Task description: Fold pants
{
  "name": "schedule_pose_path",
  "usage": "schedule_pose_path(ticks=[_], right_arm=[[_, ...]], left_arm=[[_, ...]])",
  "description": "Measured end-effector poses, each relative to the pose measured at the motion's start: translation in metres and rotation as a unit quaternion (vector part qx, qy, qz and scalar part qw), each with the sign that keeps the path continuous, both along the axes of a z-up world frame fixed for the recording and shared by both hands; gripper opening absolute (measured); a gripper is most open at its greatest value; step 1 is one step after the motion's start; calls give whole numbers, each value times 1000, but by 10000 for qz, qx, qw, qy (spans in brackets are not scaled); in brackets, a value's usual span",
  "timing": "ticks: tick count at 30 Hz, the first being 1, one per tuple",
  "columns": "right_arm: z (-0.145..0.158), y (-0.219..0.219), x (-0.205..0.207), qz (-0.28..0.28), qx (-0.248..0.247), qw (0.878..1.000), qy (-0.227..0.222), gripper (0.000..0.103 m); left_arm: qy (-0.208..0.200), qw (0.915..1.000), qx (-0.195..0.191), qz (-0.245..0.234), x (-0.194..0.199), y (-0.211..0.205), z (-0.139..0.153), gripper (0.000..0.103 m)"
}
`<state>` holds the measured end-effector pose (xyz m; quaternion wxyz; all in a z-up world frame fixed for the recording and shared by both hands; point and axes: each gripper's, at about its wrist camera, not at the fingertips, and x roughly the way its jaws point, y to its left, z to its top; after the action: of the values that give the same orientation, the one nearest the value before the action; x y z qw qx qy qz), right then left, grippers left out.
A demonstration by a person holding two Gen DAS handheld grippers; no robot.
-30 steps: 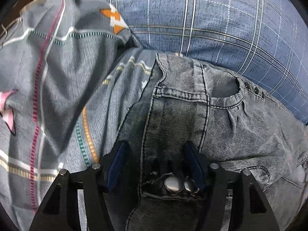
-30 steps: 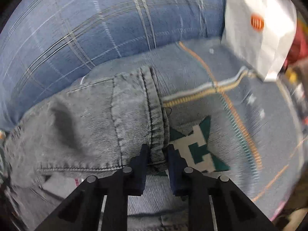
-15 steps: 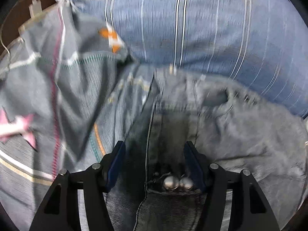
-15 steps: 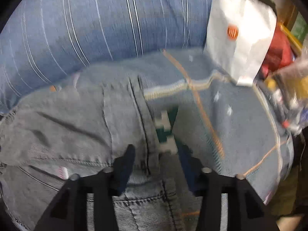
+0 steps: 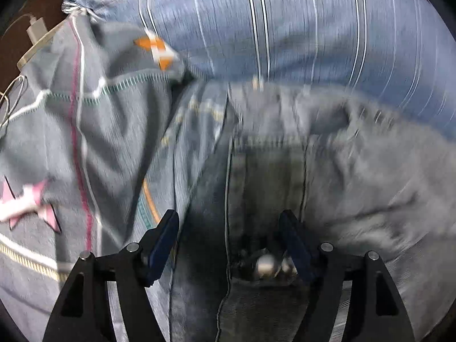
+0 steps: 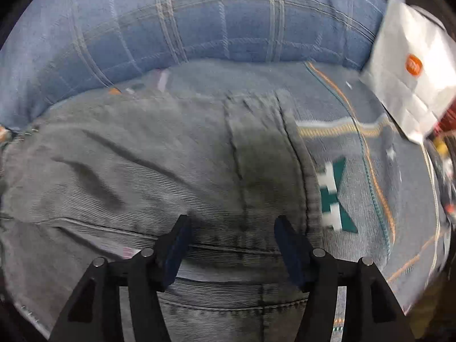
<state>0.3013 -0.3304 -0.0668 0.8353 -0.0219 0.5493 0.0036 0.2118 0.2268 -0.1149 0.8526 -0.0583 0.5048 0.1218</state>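
Grey denim pants [image 5: 285, 176] lie on a grey patterned blanket, waistband toward a blue plaid pillow. My left gripper [image 5: 229, 222] is open just above the fly, whose two metal buttons [image 5: 270, 266] show between the fingers. In the right wrist view the pants [image 6: 148, 171] fill the middle. My right gripper [image 6: 232, 228] is open over the folded side seam and waistband, holding nothing. Both views are blurred by motion.
A blue plaid pillow [image 5: 285, 28] [image 6: 199, 20] lies behind the pants. The patterned blanket [image 5: 85, 142] [image 6: 370, 171] spreads on both sides. A white paper bag [image 6: 410, 79] stands at far right by cluttered items. A white charger and cable [image 5: 37, 28] lie at far left.
My right gripper has opened and let go of the pants' side edge, then shifted left over the pants. My left gripper stayed open and drew back slightly.
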Motion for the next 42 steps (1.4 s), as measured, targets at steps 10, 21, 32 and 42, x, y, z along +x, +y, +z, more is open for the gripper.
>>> schedule_pose_path(ticks=[10, 21, 32, 42], right_arm=[[10, -44, 67, -672, 894, 9934, -250, 67], [-29, -49, 115, -469, 607, 9967, 276, 47], [-33, -32, 118, -188, 70, 9996, 193, 28], [-30, -25, 117, -172, -159, 9997, 52, 21]], left_arm=[[-156, 9929, -1118, 363, 93, 49, 0, 67], [180, 9893, -1373, 462, 121, 45, -39, 39], [225, 9910, -1215, 516, 154, 40, -49, 21], [155, 9965, -715, 395, 176, 22, -46, 9]])
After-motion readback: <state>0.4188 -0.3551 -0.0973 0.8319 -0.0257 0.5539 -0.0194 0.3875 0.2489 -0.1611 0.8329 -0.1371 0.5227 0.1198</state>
